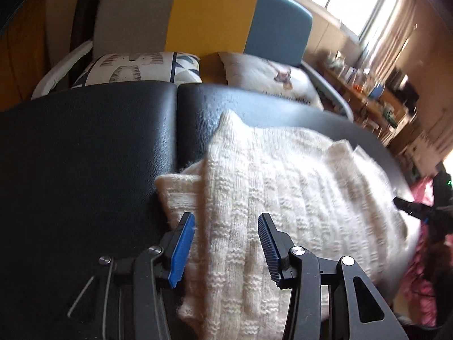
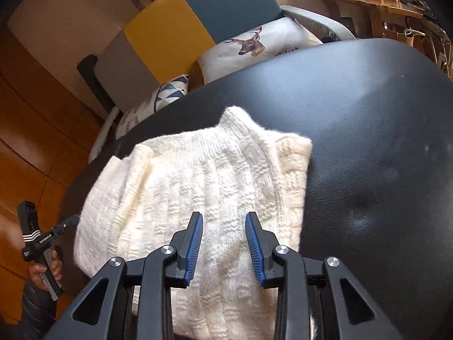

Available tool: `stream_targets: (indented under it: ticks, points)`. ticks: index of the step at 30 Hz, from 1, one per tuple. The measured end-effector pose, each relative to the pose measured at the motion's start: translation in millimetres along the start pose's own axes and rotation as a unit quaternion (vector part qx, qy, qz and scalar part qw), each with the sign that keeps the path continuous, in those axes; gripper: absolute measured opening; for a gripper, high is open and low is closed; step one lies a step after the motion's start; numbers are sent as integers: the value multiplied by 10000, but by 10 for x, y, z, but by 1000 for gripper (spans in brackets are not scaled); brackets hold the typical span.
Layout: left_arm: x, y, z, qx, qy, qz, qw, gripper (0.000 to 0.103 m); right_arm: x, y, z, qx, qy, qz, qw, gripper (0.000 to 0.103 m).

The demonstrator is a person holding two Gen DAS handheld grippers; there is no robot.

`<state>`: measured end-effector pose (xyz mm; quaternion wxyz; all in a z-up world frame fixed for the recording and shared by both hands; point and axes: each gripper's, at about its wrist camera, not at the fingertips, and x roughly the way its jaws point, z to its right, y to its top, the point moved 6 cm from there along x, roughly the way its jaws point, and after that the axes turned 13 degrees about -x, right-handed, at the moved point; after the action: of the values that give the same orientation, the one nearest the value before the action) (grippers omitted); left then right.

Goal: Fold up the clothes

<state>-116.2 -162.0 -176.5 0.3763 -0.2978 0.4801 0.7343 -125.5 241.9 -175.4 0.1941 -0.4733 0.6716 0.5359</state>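
A white cable-knit sweater [image 1: 283, 175] lies folded on a black leather surface [image 1: 85, 147], its collar pointing away from me. My left gripper [image 1: 226, 216] hangs above the sweater's near left part, jaws apart, nothing between the blue pads. In the right wrist view the same sweater [image 2: 198, 175] fills the middle. My right gripper [image 2: 224, 214] hovers over its near edge, also open and holding nothing. At the left edge of that view a hand [image 2: 48, 272] holds the left gripper's handle [image 2: 36, 243].
Behind the black surface [image 2: 368, 141] stands a sofa with grey, yellow and blue back panels [image 1: 209, 14] and printed cushions [image 1: 136, 66] [image 2: 254, 45]. A cluttered wooden shelf [image 2: 376, 5] is at the far right. Wood floor [image 2: 28, 113] lies to the left.
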Motion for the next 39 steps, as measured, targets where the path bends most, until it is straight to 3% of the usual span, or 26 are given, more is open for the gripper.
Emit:
stream_targets:
  ticks: [2, 3, 4, 8, 10, 12, 14, 17, 20, 24, 27, 31, 34, 39]
  points:
    - [94, -30, 8, 69, 204, -59, 9998, 46, 46, -37, 14, -7, -56, -87, 9999, 33]
    - [100, -50, -2, 15, 176, -58, 9998, 31, 68, -56, 20, -11, -84, -130, 9999, 33]
    - [61, -52, -9, -42, 134, 29, 9999, 7, 84, -71, 25, -19, -107, -160, 9998, 33]
    - [-308, -72, -87, -776, -405, 409, 9953, 6, 98, -75, 36, -139, -201, -234, 9994, 30]
    - [-416, -198, -265, -1426, -651, 284, 9872, 6, 82, -104, 64, -274, -300, -282, 9988, 30]
    - [-346, -352, -492, -1733, -333, 176, 9842, 6, 99, -142, 114, -227, -207, -238, 9992, 30]
    - [-185, -479, -658, -2003, -273, -97, 9793, 7, 117, -160, 149, -139, -93, -158, 9997, 30]
    - [-195, -494, -747, -2204, -120, -45, 9753, 23, 113, -164, 145, -219, -104, -143, 9996, 30]
    - [-463, -342, -696, -1960, 336, 466, 9789, 24, 108, -165, 163, -139, -18, -93, 9999, 30]
    - [-671, -2, -154, -1042, -226, 689, 9919, 35, 112, -157, 195, 77, 142, 16, 9999, 30]
    - [-446, 173, 422, 47, -231, 553, 9982, 38, 117, -149, 191, 114, 154, 71, 9998, 30]
    - [123, 354, 871, 970, -109, 69, 9952, 38, 116, -134, 178, 81, 159, 58, 9998, 30]
    - [489, 466, 1013, 1093, -288, -441, 9926, 38, 132, -134, 169, -3, 185, 66, 9998, 30]
    - [974, 402, 1136, 1252, -515, -1416, 9806, 39, 128, -134, 179, -68, 257, 74, 9996, 30]
